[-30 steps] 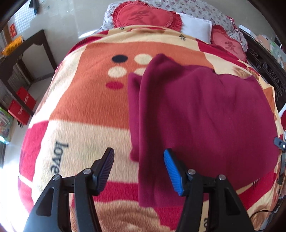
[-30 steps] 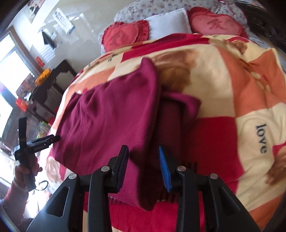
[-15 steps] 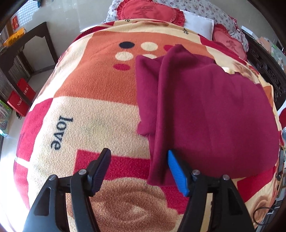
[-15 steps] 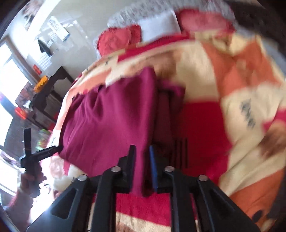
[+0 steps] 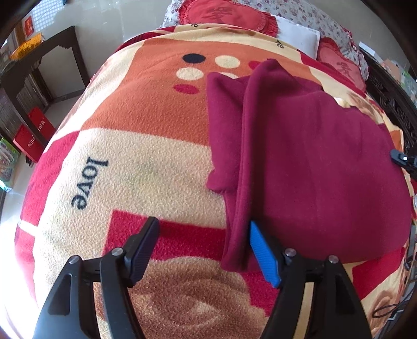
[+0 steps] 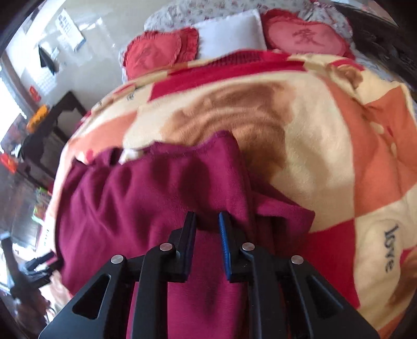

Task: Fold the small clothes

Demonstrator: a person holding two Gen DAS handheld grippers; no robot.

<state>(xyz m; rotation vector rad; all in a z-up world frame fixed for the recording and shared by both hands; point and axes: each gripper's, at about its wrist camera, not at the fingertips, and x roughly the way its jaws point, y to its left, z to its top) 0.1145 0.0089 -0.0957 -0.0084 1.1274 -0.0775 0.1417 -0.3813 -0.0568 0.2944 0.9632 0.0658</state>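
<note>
A maroon fleece garment (image 5: 312, 161) lies partly folded on the patterned bed blanket (image 5: 143, 117), with a long folded edge running toward me. My left gripper (image 5: 202, 223) hovers low over the blanket and its jaws are opening. The garment's near corner lies just inside the blue finger (image 5: 263, 255), and nothing is pinched. In the right wrist view my right gripper (image 6: 207, 216) is shut on the maroon garment (image 6: 146, 198), which is bunched and lifted between its fingers above the blanket (image 6: 325, 130).
Red heart cushions (image 5: 224, 15) and a white pillow (image 5: 299, 36) sit at the head of the bed. A dark wooden table (image 5: 39, 60) and red boxes (image 5: 28, 138) stand on the floor to the left. A dark carved bed frame (image 5: 391, 96) runs along the right.
My right gripper closed on the garment's edge and drew it up and along the bed. The left gripper's jaws widened and it shifted, so the folded edge now sits by its blue finger.
</note>
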